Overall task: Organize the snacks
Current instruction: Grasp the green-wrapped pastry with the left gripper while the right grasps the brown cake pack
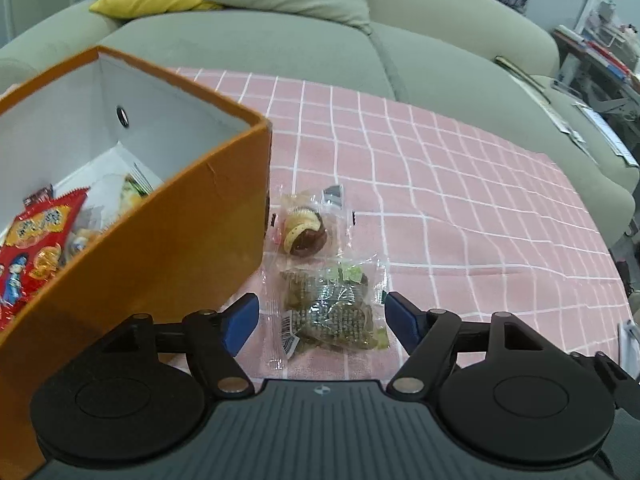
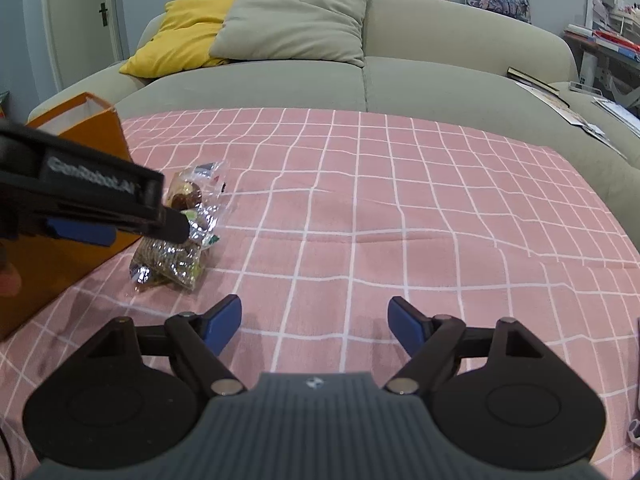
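Observation:
An orange box (image 1: 192, 216) with a white inside stands at the left on the pink checked cloth (image 1: 460, 200). It holds a red snack packet (image 1: 32, 248) and other wrapped snacks. Right of the box lie two clear-wrapped snacks: a small cake (image 1: 306, 228) farther off and a green-brown one (image 1: 332, 312) nearer. My left gripper (image 1: 320, 320) is open, its blue pads on either side of the near snack, just above it. My right gripper (image 2: 314, 322) is open and empty over bare cloth; in its view the left gripper (image 2: 100, 204) hovers over the snacks (image 2: 176, 256) beside the box (image 2: 80, 184).
A grey-green sofa (image 2: 400, 80) with a yellow cushion (image 2: 180, 36) and a grey cushion (image 2: 296, 16) runs behind the table. Books and papers (image 2: 560, 96) lie on its right end. A cluttered desk (image 1: 600, 48) stands at the far right.

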A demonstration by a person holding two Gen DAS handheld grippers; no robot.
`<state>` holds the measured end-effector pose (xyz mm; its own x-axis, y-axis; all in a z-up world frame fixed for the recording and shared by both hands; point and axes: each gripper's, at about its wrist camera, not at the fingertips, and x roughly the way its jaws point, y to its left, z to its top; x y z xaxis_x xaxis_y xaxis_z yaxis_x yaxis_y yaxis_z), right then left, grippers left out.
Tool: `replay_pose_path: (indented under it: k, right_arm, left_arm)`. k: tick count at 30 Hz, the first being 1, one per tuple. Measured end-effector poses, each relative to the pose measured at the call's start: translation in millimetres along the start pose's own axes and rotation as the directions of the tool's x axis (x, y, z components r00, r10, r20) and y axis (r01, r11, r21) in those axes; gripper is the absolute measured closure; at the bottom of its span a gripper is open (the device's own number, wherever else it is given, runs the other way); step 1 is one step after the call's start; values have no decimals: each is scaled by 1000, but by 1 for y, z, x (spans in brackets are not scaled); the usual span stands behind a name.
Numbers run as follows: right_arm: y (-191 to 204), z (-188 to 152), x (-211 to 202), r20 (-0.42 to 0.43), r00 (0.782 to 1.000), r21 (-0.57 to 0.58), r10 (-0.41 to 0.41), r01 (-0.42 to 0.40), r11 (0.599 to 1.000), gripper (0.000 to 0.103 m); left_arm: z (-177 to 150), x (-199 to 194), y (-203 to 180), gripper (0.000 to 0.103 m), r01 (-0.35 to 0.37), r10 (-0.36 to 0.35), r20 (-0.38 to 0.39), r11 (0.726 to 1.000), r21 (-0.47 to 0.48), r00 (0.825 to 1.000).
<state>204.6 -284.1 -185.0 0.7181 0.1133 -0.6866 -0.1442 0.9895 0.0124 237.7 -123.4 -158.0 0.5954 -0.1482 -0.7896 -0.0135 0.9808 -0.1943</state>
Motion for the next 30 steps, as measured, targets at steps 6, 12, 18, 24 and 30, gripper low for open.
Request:
replay_pose_path:
  k: [6,12,18,24,30]
  right_arm:
    - [-4,3,6,-4,1000,16,5,-5,1000,24]
    - [-4,5,13,-10,1000,17,16,-15,1000,24]
    - [0,4,18,-16,1000,11,26,-26,1000,24]
    - [-1,6,22,-14,999,7,42,-42,999,24]
    - [2,16,29,-9,995,-24,104,-104,994,24]
  left_arm:
    - [1,15,0,20,-6,6,-35,1000,-9,999]
    - [1,18,6,30,36,-37,-35,999,-21,999]
    - [-1,20,13,47,77,-79,-55,997,-31,995]
    - [-1,15,11,55,74,-75,-51,997,-17,996]
    - [-7,-2,14,58,23,-22,-68,1000,14,997]
